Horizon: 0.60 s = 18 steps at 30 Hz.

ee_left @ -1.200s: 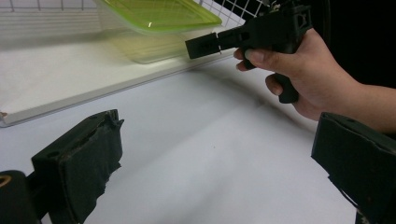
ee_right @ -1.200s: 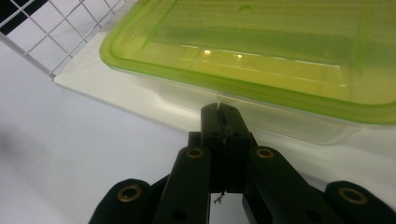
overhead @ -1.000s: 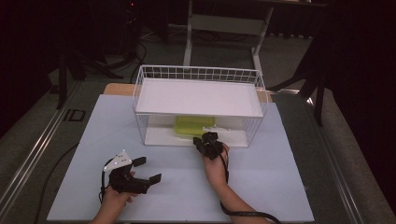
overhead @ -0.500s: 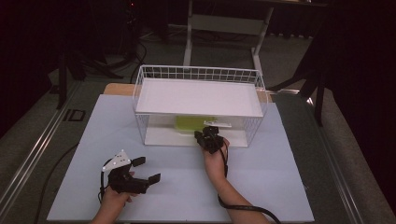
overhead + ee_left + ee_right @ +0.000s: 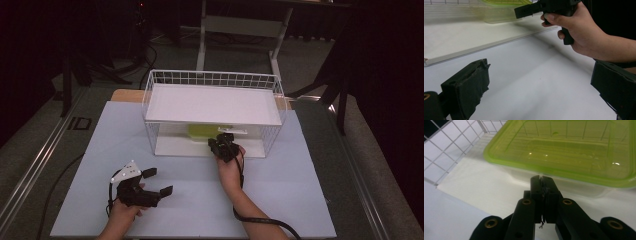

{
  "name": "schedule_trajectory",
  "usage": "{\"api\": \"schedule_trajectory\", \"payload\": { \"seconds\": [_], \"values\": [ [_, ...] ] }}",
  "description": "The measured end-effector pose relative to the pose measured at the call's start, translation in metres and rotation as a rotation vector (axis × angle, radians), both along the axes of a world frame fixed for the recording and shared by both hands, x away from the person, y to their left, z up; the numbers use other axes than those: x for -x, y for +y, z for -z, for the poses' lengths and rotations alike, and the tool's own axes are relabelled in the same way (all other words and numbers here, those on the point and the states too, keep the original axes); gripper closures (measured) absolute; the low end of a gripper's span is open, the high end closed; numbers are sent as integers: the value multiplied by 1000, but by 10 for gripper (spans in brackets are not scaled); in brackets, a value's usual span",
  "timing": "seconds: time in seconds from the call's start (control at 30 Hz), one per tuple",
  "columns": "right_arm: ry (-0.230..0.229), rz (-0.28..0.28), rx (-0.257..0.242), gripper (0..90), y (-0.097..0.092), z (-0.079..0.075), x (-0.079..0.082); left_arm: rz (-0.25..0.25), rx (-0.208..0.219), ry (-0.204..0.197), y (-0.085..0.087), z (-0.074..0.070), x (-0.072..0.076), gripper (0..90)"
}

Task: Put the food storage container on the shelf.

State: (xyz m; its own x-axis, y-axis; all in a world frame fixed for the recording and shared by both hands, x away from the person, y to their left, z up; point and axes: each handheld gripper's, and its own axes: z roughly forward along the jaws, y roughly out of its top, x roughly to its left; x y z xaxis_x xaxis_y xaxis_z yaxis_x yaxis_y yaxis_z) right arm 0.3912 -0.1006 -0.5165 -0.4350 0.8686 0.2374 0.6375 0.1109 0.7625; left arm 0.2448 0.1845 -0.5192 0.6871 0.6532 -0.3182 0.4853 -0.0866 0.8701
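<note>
Left to right across the table. Left gripper (image 5: 150,182): held low over the pale blue table cover (image 5: 300,200), well apart from the wire rack; its jaws stand wide apart and hold nothing, each jaw showing at an outer edge of the left gripper view with bare surface between them. Centre: white wire basket rack (image 5: 150,100) with a flat white shelf on top and a white base board beneath; on that lower level, inside the rack, lies a clear plastic food container with a translucent lime-green lid (image 5: 574,147). Right gripper (image 5: 542,180): reaching in at the rack's open front, jaws pressed together with no gap and nothing between them, tips just short of the container's near wall below the lid rim; contact cannot be confirmed, since the clear wall is hard to trace in the right gripper view.

Step in hand, as judged: the approach to the container on the lower shelf, with no grasp made yet. The next move would call for parting the right jaws, then advancing so that one jaw passes over and one under the projecting lid rim before closing, keeping low enough to clear the shelf above
</note>
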Motion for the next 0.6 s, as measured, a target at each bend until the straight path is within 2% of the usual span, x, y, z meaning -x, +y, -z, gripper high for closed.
{"api": "schedule_trajectory", "payload": {
  "seconds": [0.1,0.2,0.27,0.47,0.5,0.53,0.57,0.6],
  "values": [
    [-33,-22,23,854,-2,-1,6,0,-1,0,0,0,0,27],
    [-29,-34,0,834,-6,-3,13,-20,-6,-7,0,-2,1,27],
    [-35,-44,4,811,-8,-4,16,-23,-1,-3,0,-3,1,27],
    [-69,-85,-9,604,-15,-11,31,-19,-19,-30,3,-12,-1,27],
    [-69,-85,-9,604,-15,-11,31,-19,-19,-30,3,-12,-1,27],
    [-75,-93,-9,568,-16,-12,33,-25,-16,-43,4,-12,-1,27],
    [-79,-105,-18,484,-17,-12,37,-33,-21,-55,4,-13,-1,27],
    [-80,-108,-28,460,-19,-12,40,-33,-31,-62,4,-13,-1,27]
  ]
}}
